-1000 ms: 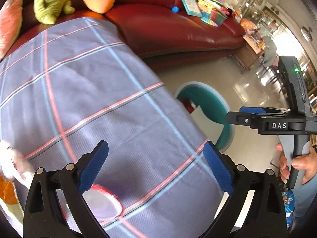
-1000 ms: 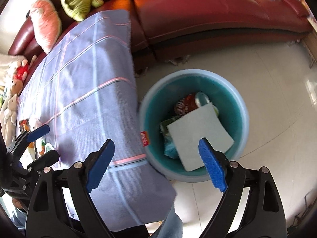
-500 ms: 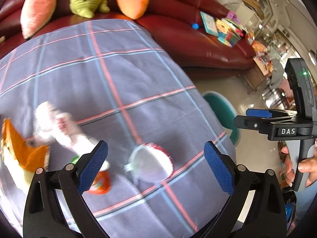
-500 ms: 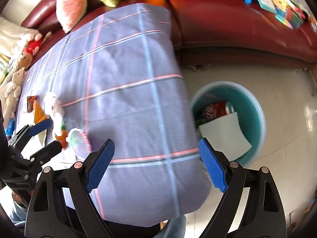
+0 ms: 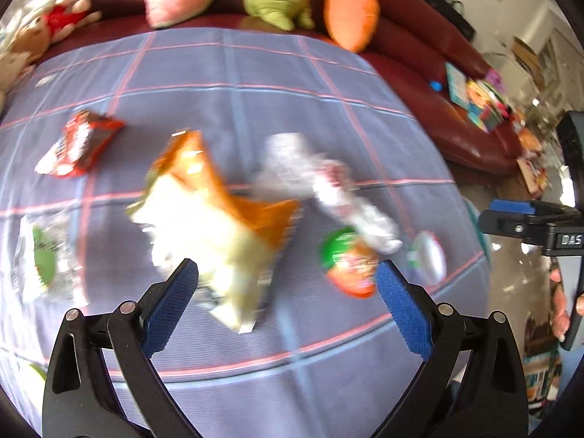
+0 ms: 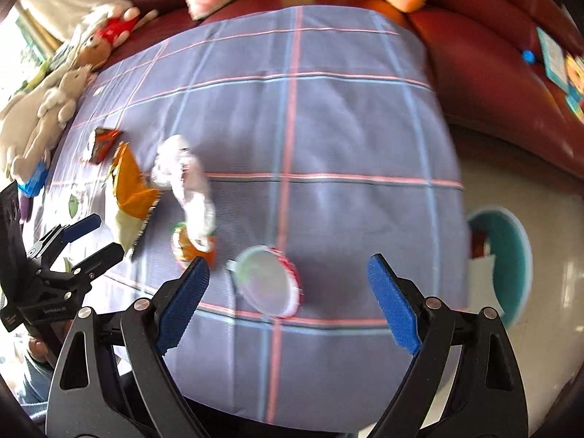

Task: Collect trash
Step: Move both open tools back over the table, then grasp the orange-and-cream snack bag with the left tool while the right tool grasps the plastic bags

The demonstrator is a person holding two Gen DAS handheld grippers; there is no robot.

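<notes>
Above the checked tablecloth (image 6: pixel 328 127), the left gripper (image 5: pixel 288 292) and the right gripper (image 6: pixel 288 292) are held with jaws spread wide and nothing between them. Toward the cloth's left side, an orange snack bag (image 5: pixel 219 197), a crumpled white wrapper (image 6: pixel 186 179) and a round lid (image 6: pixel 266 281) are scattered. Beyond the right edge, a teal bin (image 6: pixel 511 252) is set on the floor.

— Where does the trash sit relative to the tablecloth (image 6: pixel 328 127)?

— On it: the chip bag (image 6: pixel 131 189) at its left part, crumpled wrapper (image 6: pixel 186 179) just right, lid (image 6: pixel 268 281) nearer the front edge.

— The bin (image 6: pixel 511 255)?

— Off the cloth's right edge, on the floor. The sofa (image 6: pixel 492 73) lies behind the cloth.
</notes>
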